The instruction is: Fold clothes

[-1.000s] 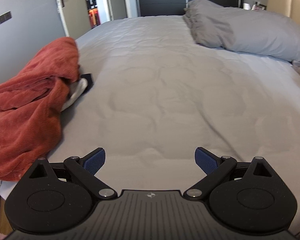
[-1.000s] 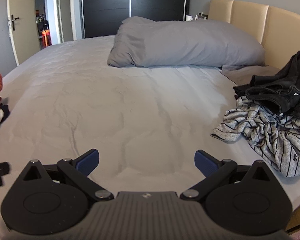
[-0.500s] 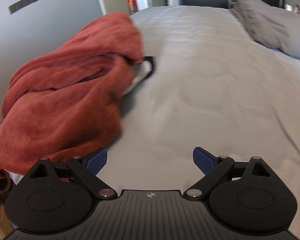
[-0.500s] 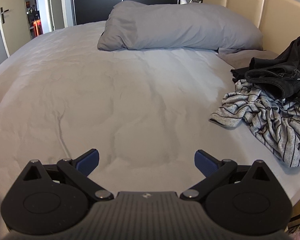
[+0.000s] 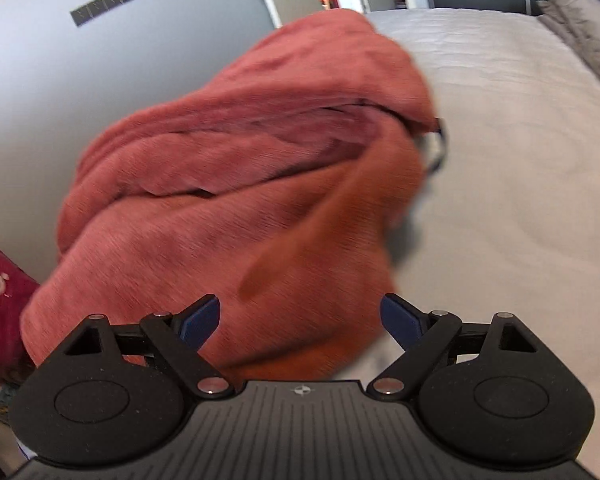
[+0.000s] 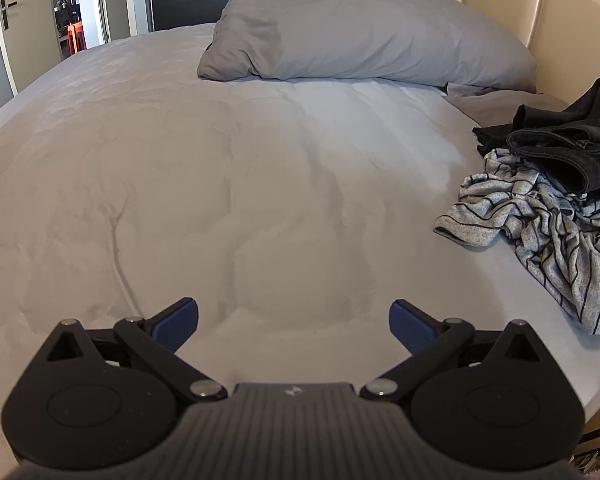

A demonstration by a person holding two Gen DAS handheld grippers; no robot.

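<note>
Left gripper (image 5: 300,318) spread, empty — red garment (image 5: 240,200) heaped at 12 o'clock, just beyond, long axis 7-to-1. Right gripper (image 6: 294,322) spread — striped shirt (image 6: 540,232) at 2 o'clock, farther.

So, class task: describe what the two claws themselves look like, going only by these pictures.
The left claw and right claw look alike: matte black speckled bodies, two round discs each, angled black linkage arms with silver pivot pins, and ribbed blue pads at the fingertips. A grey ribbed centre plate carries a small white emblem. No cables or sleeves show.
</note>
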